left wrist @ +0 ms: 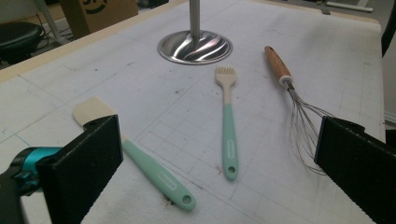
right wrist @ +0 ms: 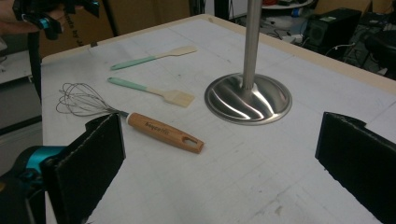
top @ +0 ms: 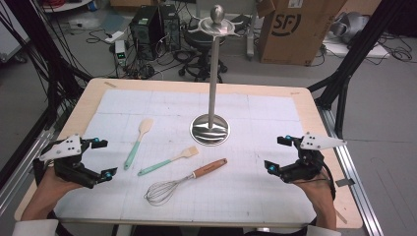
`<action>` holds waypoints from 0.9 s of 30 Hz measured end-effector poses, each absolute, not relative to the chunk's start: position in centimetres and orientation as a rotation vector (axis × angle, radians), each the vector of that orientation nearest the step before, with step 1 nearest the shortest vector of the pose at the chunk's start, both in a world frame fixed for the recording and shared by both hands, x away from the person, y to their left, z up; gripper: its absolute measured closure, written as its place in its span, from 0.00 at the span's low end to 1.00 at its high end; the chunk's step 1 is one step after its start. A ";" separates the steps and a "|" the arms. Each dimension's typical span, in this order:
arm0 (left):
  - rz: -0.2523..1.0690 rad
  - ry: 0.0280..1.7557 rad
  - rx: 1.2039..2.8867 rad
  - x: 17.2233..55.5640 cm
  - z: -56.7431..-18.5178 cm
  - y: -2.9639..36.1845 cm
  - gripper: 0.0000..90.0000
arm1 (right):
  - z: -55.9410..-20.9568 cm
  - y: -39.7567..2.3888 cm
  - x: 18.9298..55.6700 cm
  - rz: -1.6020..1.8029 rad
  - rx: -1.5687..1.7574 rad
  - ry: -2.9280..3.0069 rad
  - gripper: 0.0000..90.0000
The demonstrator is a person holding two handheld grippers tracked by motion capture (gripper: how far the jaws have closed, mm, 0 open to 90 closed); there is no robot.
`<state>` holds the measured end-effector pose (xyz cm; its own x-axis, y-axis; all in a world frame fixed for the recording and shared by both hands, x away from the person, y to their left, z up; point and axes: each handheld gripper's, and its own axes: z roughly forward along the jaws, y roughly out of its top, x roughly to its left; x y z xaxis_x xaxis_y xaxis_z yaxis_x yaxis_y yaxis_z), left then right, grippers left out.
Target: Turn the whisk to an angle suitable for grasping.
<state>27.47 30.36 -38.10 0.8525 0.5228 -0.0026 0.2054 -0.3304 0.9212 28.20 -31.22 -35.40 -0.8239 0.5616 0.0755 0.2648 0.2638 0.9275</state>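
The left gripper (top: 100, 159) is held wide open over the left side of the table (top: 88, 96); nothing is held in it; the right gripper (top: 277, 154) is held wide open at the right side, and nothing is held in it either; a whisk (top: 184, 182), a brush (top: 169, 160) and a spatula (top: 138, 141) are laid flat on the white mat (top: 275, 196) between them; a shiny metal stand (top: 211, 129) is set upright just behind the three tools.

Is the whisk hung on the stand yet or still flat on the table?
Flat on the table. The whisk lies on the mat in front of the stand, apart from its base; both claws are open and hold nothing.
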 end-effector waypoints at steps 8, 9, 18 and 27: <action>0.359 0.540 1.914 27.4 -38.1 30.4 0.02 | -32.8 -29.6 29.3 1.518 0.636 2.373 0.00; 0.360 0.539 1.912 27.4 -38.0 30.4 0.02 | -32.6 -29.4 29.4 1.519 0.620 2.382 0.00; 0.357 0.535 1.922 27.4 -38.1 30.2 0.02 | -31.1 -27.4 30.6 1.467 0.507 2.493 0.00; 0.358 0.537 1.922 27.4 -38.1 30.2 0.02 | -30.8 -25.0 32.4 1.390 0.379 2.584 0.00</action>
<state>27.38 30.21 -38.08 0.8538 0.5207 0.0035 0.2034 -0.3398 0.9182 32.44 -25.00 -30.82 -0.9509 0.3071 -0.0397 0.1362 0.5297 0.8372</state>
